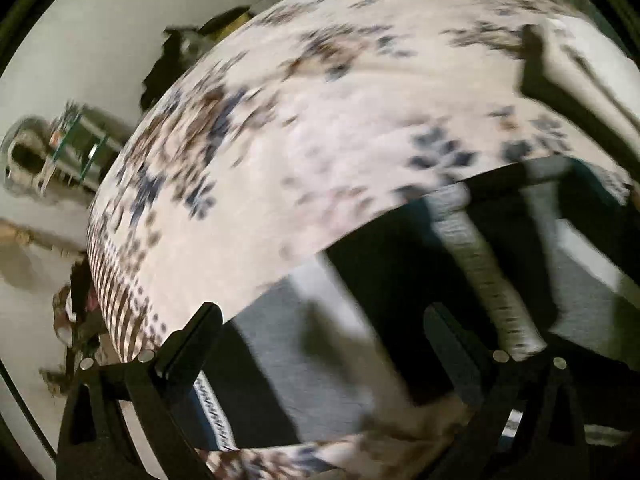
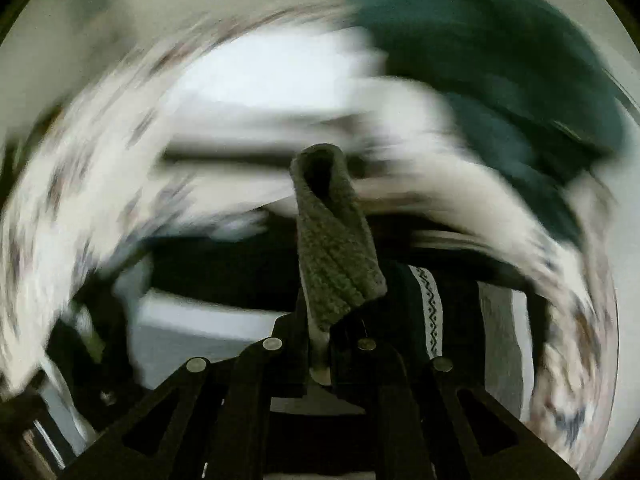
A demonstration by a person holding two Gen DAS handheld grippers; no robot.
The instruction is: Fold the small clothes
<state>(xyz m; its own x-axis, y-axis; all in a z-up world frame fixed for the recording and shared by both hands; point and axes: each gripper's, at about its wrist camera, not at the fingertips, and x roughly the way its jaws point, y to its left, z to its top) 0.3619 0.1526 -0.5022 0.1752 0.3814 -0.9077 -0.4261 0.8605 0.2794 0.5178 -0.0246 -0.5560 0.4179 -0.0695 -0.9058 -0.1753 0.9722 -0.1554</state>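
Black gripper linkages fill the lower edge of both wrist views. The right gripper (image 2: 320, 332) has its jaws pressed together on a grey-green ribbed knit sock (image 2: 334, 240), pinching it at the near end. The sock stands up and away from the fingers, its long axis running from about 6 o'clock to 12 o'clock in the right wrist view, the open cuff pointing away from the camera at the top.

The left gripper (image 1: 320, 344) is spread, its black fingers (image 1: 192, 344) well apart with nothing between them. In the left wrist view what appears to be the same sock shows as a pale ribbed strip near 4 o'clock, long axis tilted from 11 to 5 o'clock, lying over a striped black, grey and white cloth (image 1: 280, 340) with a patterned border. Beyond that, from 9 to 1 o'clock, is a white bedspread with blue and brown floral print (image 1: 320, 120).

Both views are heavily blurred; fine detail cannot be confirmed, and the dark teal fabric mass (image 2: 500, 80) at 1 o'clock in the right wrist view cannot be identified.

Judgement: the sock is being carried for laying out or folding. To do this well, keep the pinch firm, lay the sock flat and straight, then bring the free left gripper to the cuff end so the fold aligns along its length.
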